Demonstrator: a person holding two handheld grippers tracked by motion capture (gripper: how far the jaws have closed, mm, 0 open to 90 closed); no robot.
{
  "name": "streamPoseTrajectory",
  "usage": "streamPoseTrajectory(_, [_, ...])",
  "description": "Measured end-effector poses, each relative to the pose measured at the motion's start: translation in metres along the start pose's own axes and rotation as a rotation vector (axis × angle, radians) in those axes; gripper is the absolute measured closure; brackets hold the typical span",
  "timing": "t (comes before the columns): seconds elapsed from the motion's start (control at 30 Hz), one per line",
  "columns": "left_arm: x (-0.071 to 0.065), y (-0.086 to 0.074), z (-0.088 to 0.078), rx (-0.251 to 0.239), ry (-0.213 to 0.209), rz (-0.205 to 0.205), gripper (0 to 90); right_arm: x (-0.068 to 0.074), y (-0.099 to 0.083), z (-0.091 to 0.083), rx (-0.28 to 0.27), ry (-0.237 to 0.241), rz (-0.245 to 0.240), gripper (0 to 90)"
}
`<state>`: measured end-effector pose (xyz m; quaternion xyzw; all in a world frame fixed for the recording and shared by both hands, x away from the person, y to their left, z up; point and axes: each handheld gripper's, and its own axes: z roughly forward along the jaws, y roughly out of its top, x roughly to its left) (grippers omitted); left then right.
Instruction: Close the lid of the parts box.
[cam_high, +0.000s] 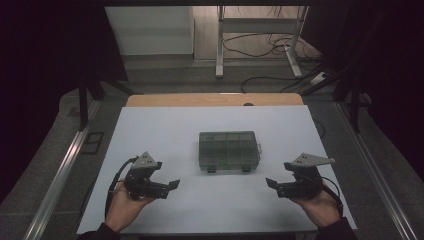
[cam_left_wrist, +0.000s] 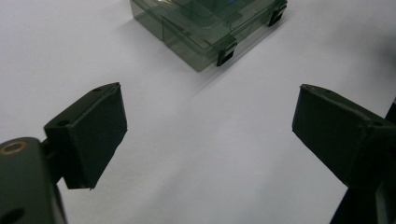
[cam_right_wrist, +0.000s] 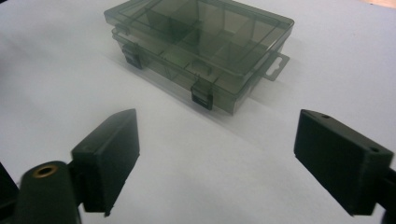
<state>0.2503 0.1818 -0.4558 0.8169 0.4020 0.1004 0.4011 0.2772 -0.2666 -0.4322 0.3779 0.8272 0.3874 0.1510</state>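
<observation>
— Smoky-grey translucent plastic: compartment box (cam_high: 229, 150), lid down, lying flat at the middle of the white tabletop (cam_high: 165, 125) in the high view. Two dark latches on the near edge, hang tab on the right end.

— And the grippers up there?

— Left gripper (cam_high: 172, 184) near the lower left, right gripper (cam_high: 270, 182) near the lower right, each in a hand (cam_high: 122, 202), tips turned inward toward each other. Both well apart from the box, nearer than its front edge. Nothing gripped.

— Left gripper view?

— Left gripper (cam_left_wrist: 208, 135) with jaws spread wide, only bare white tabletop (cam_left_wrist: 201, 177) between. Compartment box (cam_left_wrist: 205, 28) at the top, one corner nearest, cut off by the upper edge, two black latches showing. No contact.

— Right gripper view?

— Right gripper (cam_right_wrist: 217, 149) likewise spread, nothing but tabletop (cam_right_wrist: 210, 186) in the gap. Compartment box (cam_right_wrist: 201, 51) ahead and whole, dividers visible through the closed lid, both latches facing the jaws, hang tab to the right. Clear of the pads (cam_right_wrist: 114, 154), near but not touching.
</observation>
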Motion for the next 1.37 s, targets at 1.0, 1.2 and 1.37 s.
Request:
streamPoseTrajectory(1.0, [0.001, -0.049, -0.047, -0.027, 0.112, -0.053, 0.2, -0.004, -0.041, -0.032, 0.011, -0.048, 0.053, 0.0])
streamPoseTrajectory(1.2, [0.001, -0.057, -0.05, -0.018, 0.151, -0.049, 0.0, -0.004, -0.044, -0.034, -0.001, -0.048, 0.067, 0.0])
streamPoseTrajectory(1.37, [0.0, -0.056, -0.049, -0.012, 0.155, -0.046, 0.0, -0.005, -0.044, -0.033, 0.002, -0.049, 0.067, 0.0])
